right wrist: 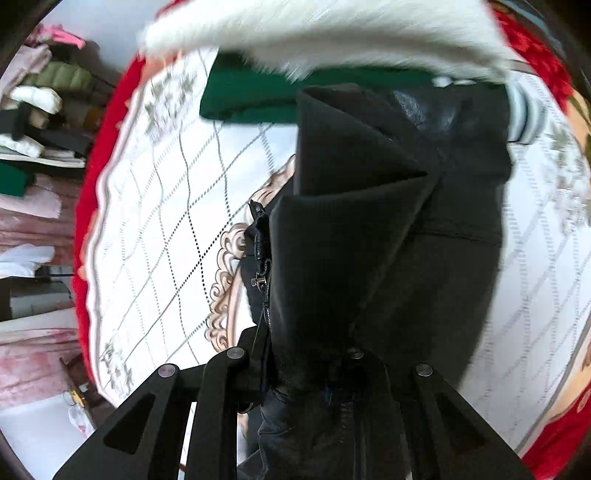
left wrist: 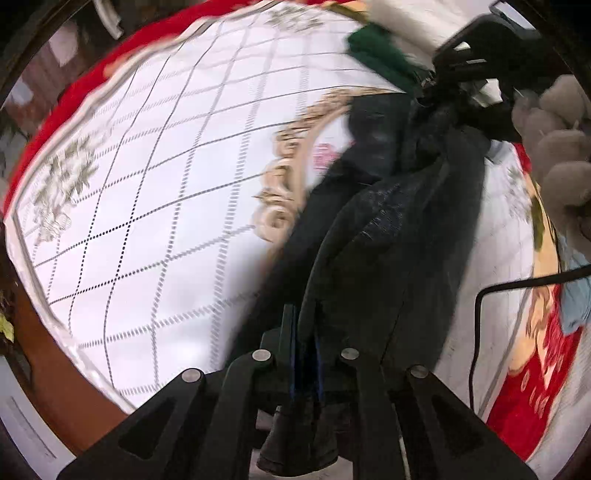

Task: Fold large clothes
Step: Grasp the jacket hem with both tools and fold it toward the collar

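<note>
Pointing steeply down, both hand-held grippers pinch the black garment.

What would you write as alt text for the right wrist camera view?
The right gripper is shut on a black garment that hangs over a white quilted bedspread with a red border. A green folded cloth and a white furry item lie beyond.

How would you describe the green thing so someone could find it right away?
Start at the white quilted bedspread with its red border. At its far edge, beyond the hanging black garment, lies a flat dark green cloth. It is the only green piece on the bed.
</note>
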Demonstrator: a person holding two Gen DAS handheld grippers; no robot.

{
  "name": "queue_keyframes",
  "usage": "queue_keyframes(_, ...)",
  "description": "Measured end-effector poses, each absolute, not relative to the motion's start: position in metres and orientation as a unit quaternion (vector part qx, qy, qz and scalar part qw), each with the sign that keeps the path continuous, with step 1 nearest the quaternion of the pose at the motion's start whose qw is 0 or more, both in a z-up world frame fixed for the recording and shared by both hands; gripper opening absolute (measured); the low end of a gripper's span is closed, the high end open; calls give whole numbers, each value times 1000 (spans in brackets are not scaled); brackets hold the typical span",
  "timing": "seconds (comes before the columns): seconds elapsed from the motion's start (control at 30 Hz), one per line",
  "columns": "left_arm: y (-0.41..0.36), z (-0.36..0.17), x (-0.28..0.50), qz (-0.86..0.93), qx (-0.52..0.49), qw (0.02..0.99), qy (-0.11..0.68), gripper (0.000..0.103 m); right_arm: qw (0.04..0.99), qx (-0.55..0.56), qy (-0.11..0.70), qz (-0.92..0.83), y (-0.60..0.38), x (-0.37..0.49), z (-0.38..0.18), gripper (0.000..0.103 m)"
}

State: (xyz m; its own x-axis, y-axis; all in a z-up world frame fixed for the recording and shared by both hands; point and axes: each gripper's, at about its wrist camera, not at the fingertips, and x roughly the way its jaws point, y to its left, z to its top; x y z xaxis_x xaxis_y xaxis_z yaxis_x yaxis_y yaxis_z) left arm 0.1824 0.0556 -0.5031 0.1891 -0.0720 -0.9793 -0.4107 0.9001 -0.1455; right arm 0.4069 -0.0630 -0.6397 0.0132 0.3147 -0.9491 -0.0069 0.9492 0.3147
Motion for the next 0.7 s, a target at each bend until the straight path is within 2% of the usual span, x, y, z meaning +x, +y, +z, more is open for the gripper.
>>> queue_keyframes(0.03,66,-511,182,113,-206,742,628,11,696,102,700,119,-51,411,-649,29)
queue_keyframes(0.07,75,-517,182,115,-216,736,631,13,686,104,708,133,-44,415,-657,41)
queue_keyframes(0.13,88,-520,178,116,-238,731,629,18,666,135,716,161,-46,419,-660,52)
queue_keyframes(0.2,96,-511,171,116,-246,740,616,36,652,173,710,204,-59,419,-654,60)
queue_keyframes(0.23,96,-506,168,115,-247,745,609,73,645,191,704,228,-70,418,-648,68)
queue_keyframes(0.27,97,-503,166,110,-246,751,603,103,645,207,694,245,-90,414,-638,74)
queue_keyframes(0.37,91,-499,163,100,-243,763,590,103,671,214,670,234,-150,408,-619,76)
queue_keyframes(0.47,77,-520,173,113,-224,755,606,103,688,233,661,191,-214,407,-626,80)
queue_keyframes(0.7,90,-574,190,173,-184,738,626,103,661,334,653,158,-307,433,-720,81)
